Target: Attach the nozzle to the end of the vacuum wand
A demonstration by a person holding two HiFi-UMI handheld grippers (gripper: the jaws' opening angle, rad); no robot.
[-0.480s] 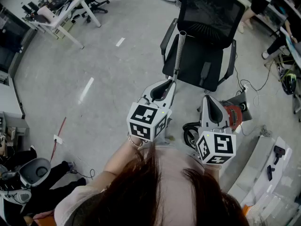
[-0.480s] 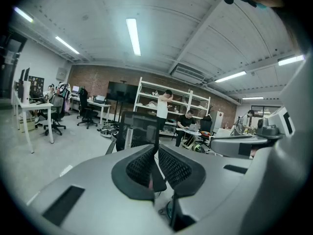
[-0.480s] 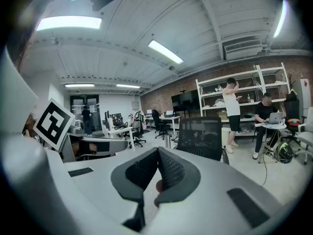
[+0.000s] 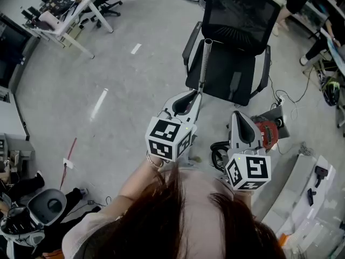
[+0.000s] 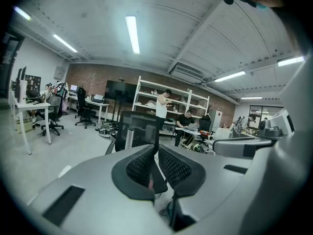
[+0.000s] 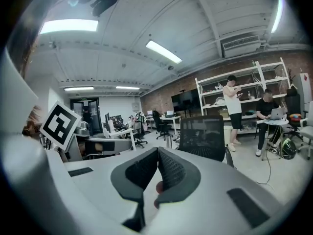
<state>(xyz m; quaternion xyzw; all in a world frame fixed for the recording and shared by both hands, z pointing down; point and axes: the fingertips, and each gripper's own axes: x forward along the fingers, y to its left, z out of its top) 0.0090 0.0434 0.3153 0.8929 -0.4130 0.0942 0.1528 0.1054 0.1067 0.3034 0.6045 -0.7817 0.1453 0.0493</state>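
Note:
A silver vacuum wand [image 4: 205, 63] leans upright against the front of a black office chair [image 4: 232, 47]. A dark, elongated piece [image 4: 235, 84] lies on the chair seat; it may be the nozzle. My left gripper [image 4: 192, 95] is shut and empty, and its tip sits just before the wand's lower end, which it hides. In the left gripper view the wand [image 5: 129, 137] stands left of the closed gripper [image 5: 156, 146], apart from it. My right gripper [image 4: 237, 113] is also shut and empty, right of the wand and short of the chair. The right gripper [image 6: 158, 148] faces the chair [image 6: 203, 136].
A red vacuum body [image 4: 268, 128] with a black hose [image 4: 218, 152] and cables lies on the floor right of the chair. A white shelf [image 4: 302, 193] with black parts stands at the lower right. Desks [image 4: 64, 15] are at the far left. People stand by the far shelving [image 5: 164, 104].
Both grippers and the wand stay where they were. A white device at the lower left of the head view has shifted down and right.

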